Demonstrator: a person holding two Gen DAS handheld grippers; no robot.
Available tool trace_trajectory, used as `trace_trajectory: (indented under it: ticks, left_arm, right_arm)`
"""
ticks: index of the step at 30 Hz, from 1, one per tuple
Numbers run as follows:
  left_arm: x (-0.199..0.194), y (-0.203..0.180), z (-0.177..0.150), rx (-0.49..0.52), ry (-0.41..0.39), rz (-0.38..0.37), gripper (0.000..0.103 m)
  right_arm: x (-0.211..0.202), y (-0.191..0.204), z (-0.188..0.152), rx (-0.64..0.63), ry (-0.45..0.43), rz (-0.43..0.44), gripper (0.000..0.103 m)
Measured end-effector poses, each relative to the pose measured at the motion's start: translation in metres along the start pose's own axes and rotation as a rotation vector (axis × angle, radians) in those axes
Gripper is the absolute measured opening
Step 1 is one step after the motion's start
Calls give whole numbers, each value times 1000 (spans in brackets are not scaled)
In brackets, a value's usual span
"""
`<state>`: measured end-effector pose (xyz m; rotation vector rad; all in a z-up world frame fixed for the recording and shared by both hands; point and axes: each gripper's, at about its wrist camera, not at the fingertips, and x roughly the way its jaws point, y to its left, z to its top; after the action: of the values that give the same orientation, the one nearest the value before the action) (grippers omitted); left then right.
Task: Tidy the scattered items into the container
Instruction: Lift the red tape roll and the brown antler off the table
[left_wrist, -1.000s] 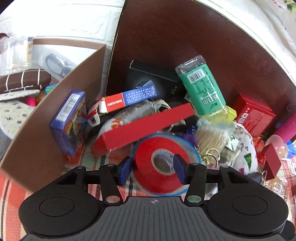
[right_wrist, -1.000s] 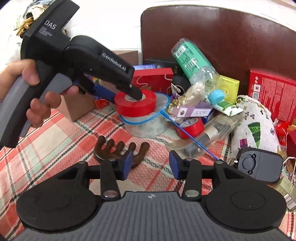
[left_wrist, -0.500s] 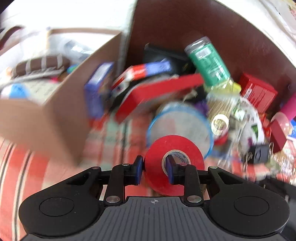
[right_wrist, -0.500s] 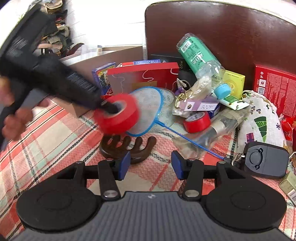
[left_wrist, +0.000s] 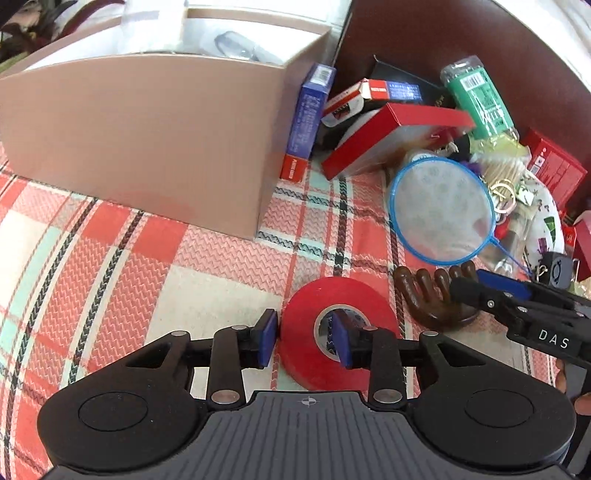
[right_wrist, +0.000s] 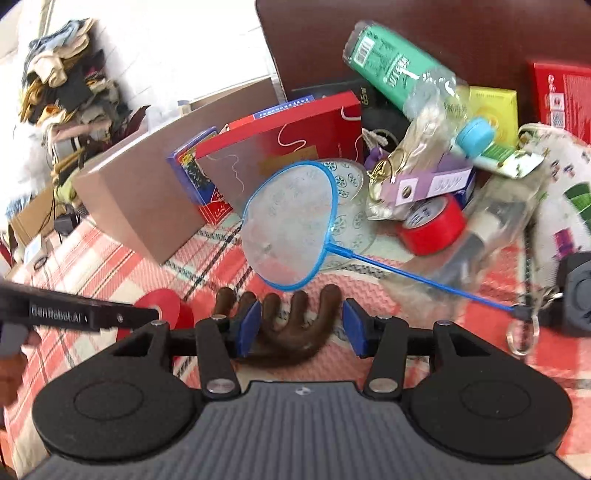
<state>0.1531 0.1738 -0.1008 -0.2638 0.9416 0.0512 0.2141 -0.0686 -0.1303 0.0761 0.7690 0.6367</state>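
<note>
My left gripper (left_wrist: 304, 341) is shut on a red tape roll (left_wrist: 354, 295), one finger in its core, one outside, over the checked cloth short of the cardboard box (left_wrist: 147, 129). In the right wrist view the roll (right_wrist: 162, 302) shows at the left behind the left gripper's finger. My right gripper (right_wrist: 301, 326) is open, its fingers on either side of a brown hand-shaped holder (right_wrist: 288, 332), which also shows in the left wrist view (left_wrist: 424, 295).
A blue round net (right_wrist: 291, 225) lies just beyond the holder. Behind it is a pile: red boxes (right_wrist: 288, 140), a green bottle (right_wrist: 395, 70), a smaller red tape roll (right_wrist: 434, 225), a printed pouch (right_wrist: 561, 184), a black key fob (right_wrist: 576, 291).
My left gripper closed on the red tape roll, lifted it off the pile and carried it back toward the box's near side. My right gripper moved forward around the brown holder.
</note>
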Motion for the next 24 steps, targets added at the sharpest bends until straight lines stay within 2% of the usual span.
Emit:
trace_trajectory:
  ticks: [1,2,4,6,10,11,12,14,16,18,19,20,22,24]
  left_arm:
    - [-1,0,-1,10,-3,11,31]
    - [-2,1,-2,11,-3,13,25]
    - [-5,5,-6,-1,3,5,25]
    - [-9,7,-10,-4,10,0,25]
    - [-12,6,-18,29,16,-12,26]
    - [-11,5,-18,37,15,-12,42]
    - [-11,3,-18,46,14,-13,42]
    - [-9,-2,-18,67,17,-16,53]
    - [-7,-8,-19,102,19,-4,54]
    - [-6,-12,-19,131,18,18,54]
    - [-6,-14,-20,144,17,30,42]
    - [-6,-14,-20,152,18,34,26]
    - [-8,-12,-20,155,23,25,25]
    - [-9,-7,-20,139,29,1,25]
  right_arm:
    - [-1,4,0,-23,9,2,31]
    - [-3,8,0,-39,16,11,30]
    - [-12,17,-4,-73,11,5,28]
    - [-25,24,-7,-99,-3,8,16]
    - [-43,31,-17,-133,14,22,16]
    - [-45,32,-19,-138,25,20,16]
    - [-45,33,-21,-134,37,31,16]
    - [-43,34,-25,-109,62,74,11]
    - [-42,39,-29,-108,69,101,12]
    - [-38,47,-29,-117,66,114,12]
    - [-37,50,-29,-122,66,117,12]
    - [-35,53,-29,-127,66,120,12]
    - [-35,58,-28,-153,60,101,13]
    - [-38,60,-28,-189,59,69,19]
